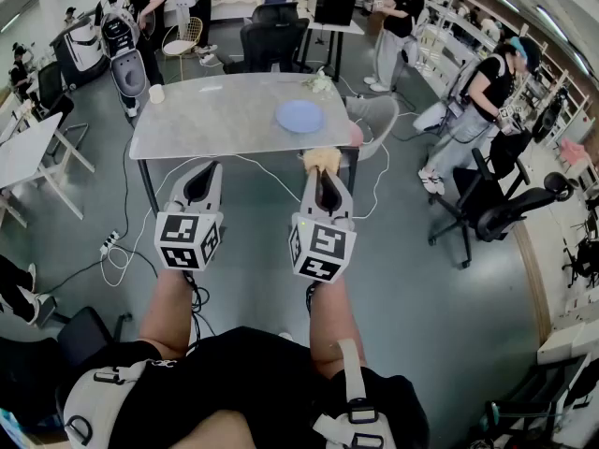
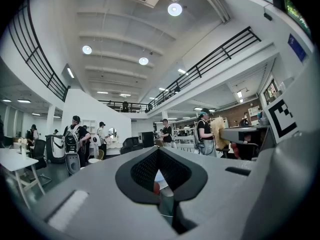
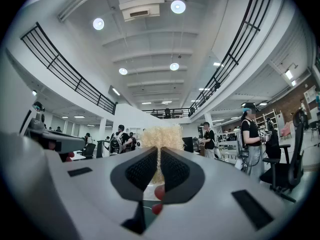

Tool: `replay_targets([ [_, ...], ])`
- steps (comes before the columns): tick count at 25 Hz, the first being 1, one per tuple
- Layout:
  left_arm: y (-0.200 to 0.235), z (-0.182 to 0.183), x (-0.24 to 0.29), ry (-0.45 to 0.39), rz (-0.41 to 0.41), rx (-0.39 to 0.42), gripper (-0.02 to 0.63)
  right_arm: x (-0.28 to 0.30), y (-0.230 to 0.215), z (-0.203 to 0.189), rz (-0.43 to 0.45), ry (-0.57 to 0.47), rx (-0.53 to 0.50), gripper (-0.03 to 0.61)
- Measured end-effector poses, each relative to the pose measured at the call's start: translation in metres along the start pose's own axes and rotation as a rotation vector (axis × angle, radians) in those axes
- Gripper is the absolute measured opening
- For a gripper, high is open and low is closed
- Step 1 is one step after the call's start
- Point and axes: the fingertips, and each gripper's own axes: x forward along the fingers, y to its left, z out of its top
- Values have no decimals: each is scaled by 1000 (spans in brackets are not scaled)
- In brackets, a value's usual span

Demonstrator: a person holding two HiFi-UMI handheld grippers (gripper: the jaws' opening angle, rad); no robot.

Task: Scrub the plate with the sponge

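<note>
A round blue plate [image 1: 299, 115] lies on the grey table [image 1: 215, 120], on its right half. Short of the table's near edge, my right gripper [image 1: 323, 172] is shut on a fuzzy yellow sponge [image 1: 323, 160]. In the right gripper view the sponge [image 3: 161, 136] sticks up between the jaws of the right gripper [image 3: 159, 151]. Level with it, further left, my left gripper [image 1: 204, 168] is shut with nothing in it. The left gripper view shows the left gripper [image 2: 158, 152] with its jaws closed tip to tip, and the sponge [image 2: 218, 131] off to the right.
A white cup [image 1: 156, 93] stands at the table's far left corner, and a crumpled pale item [image 1: 318, 82] lies at its far edge. A grey chair [image 1: 376, 115] and a black office chair [image 1: 491, 209] stand to the right. Cables [image 1: 126, 251] run across the floor. Several people stand around.
</note>
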Motion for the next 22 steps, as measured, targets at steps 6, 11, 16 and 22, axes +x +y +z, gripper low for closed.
replay_targets([
  [6, 3, -8, 9, 18, -6, 7, 0, 5, 0, -5, -9, -5, 41, 29],
  [11, 15, -13, 8, 21, -10, 7, -1, 10, 12, -10, -15, 7, 33, 29],
  [16, 32, -16, 4, 11, -24, 1, -2, 14, 31, -12, -28, 7, 36, 29],
  [22, 50, -31, -5, 12, -72, -19, 0, 16, 60, -25, -58, 22, 31, 29],
])
